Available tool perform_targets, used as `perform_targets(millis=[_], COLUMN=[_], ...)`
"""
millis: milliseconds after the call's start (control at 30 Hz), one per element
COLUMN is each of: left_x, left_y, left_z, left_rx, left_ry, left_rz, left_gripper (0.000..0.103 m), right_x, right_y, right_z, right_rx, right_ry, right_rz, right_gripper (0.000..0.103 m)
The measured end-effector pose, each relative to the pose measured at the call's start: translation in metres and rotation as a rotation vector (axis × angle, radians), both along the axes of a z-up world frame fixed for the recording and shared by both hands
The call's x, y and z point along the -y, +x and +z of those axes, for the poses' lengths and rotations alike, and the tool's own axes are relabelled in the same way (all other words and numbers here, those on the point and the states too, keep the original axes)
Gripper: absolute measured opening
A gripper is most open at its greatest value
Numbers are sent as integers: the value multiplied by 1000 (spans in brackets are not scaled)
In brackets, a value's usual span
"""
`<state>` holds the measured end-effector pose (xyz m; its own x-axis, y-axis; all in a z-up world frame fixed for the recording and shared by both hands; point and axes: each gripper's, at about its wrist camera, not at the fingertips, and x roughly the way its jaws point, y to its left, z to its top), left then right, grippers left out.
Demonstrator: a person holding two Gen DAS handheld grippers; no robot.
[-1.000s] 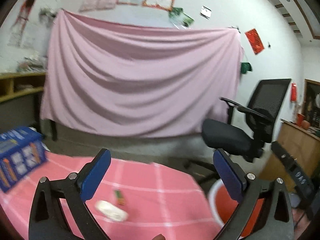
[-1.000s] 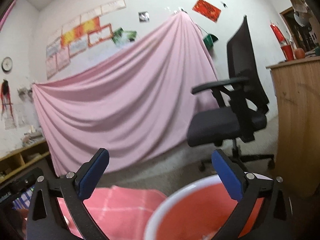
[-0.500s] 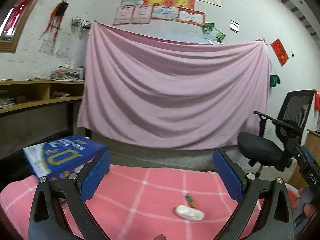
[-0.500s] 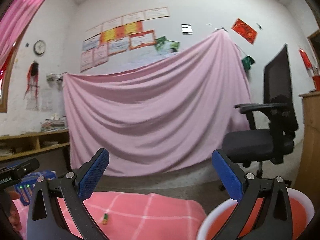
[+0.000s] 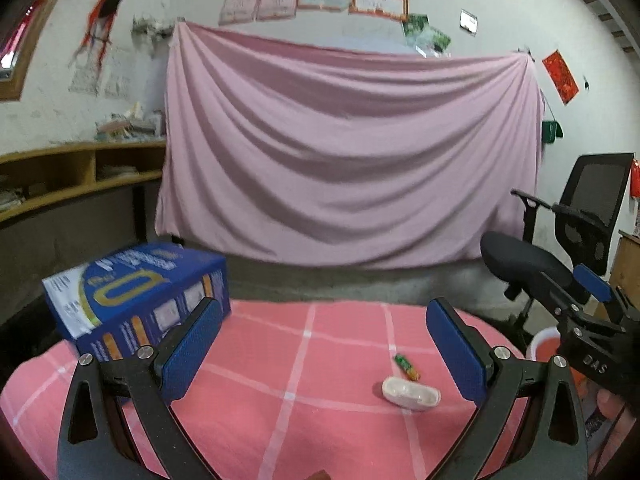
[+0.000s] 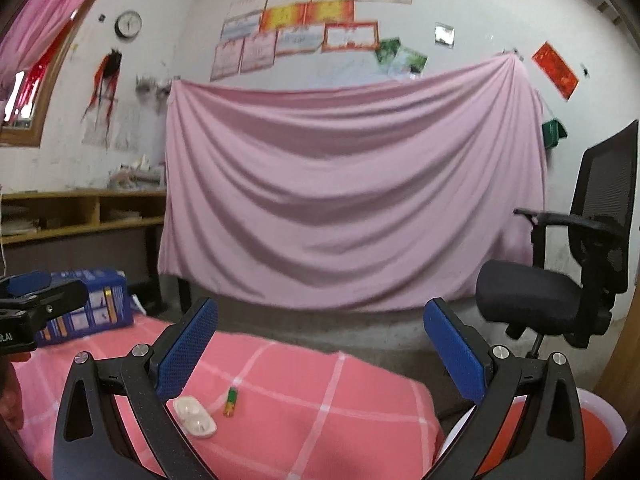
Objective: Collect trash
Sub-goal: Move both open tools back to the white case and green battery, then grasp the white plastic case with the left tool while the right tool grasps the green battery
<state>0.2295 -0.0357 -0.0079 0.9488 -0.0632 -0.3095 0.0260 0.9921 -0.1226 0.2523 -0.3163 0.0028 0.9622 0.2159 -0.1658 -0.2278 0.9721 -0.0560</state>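
Note:
A white plastic blister tray and a small green and orange wrapper lie on the pink checked tablecloth, right of centre in the left wrist view. In the right wrist view the tray and wrapper lie at lower left. A red bin with a white rim stands beside the table at the right. My left gripper is open and empty above the cloth. My right gripper is open and empty, with the bin under its right finger.
A blue box stands on the table's far left corner. A black office chair stands to the right past the table edge. A pink sheet hangs on the back wall, and wooden shelves are at the left.
Both grippers have swung left, from the bin and chair back over the table. The tray and wrapper now sit nearer in both views. Both jaws stay open.

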Motion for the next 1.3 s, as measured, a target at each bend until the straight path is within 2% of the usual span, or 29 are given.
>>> perform_targets(millis=[200, 333, 500, 567, 733, 833, 967, 1000, 1067, 1167, 1200, 1300], left_x=[9, 25, 49, 57, 67, 70, 74, 76, 79, 73, 67, 55], left_y=[31, 46, 60, 65, 83, 93, 98, 99, 100, 101, 101, 107], left_z=[-16, -25, -32, -35, -45, -52, -51, -51, -50, -51, -52, -53], left_rx=[-196, -283, -364, -397, -492, -548, -568, -569, -569, -570, -571, -594], left_ry=[-35, -12, 32, 48, 48, 36, 44, 52, 65, 33, 22, -46], left_rz=[-95, -173, -281, -314, -374, -395, -425, -434, -436, -426, -418, -396], left_gripper=[100, 99, 98, 92, 68, 59, 56, 49, 49, 49, 28, 29], right_x=[9, 11, 13, 13, 15, 16, 17, 17, 18, 15, 13, 7], right_y=[23, 35, 46, 49, 58, 62, 64, 64, 67, 71, 73, 79], right_z=[-12, -21, -27, -29, -34, -37, -39, -40, -41, -44, -46, -51], right_rx=[-157, -254, -330, -353, -413, -442, -460, -465, -479, -505, -518, -563], right_ry=[15, 25, 36, 36, 37, 39, 49, 49, 48, 39, 34, 20], right_rz=[-30, -35, -20, -15, 0, 1, -2, -3, -1, 6, 14, 48], right_gripper=[103, 103, 96, 91, 75, 75, 75, 75, 75, 75, 75, 72])
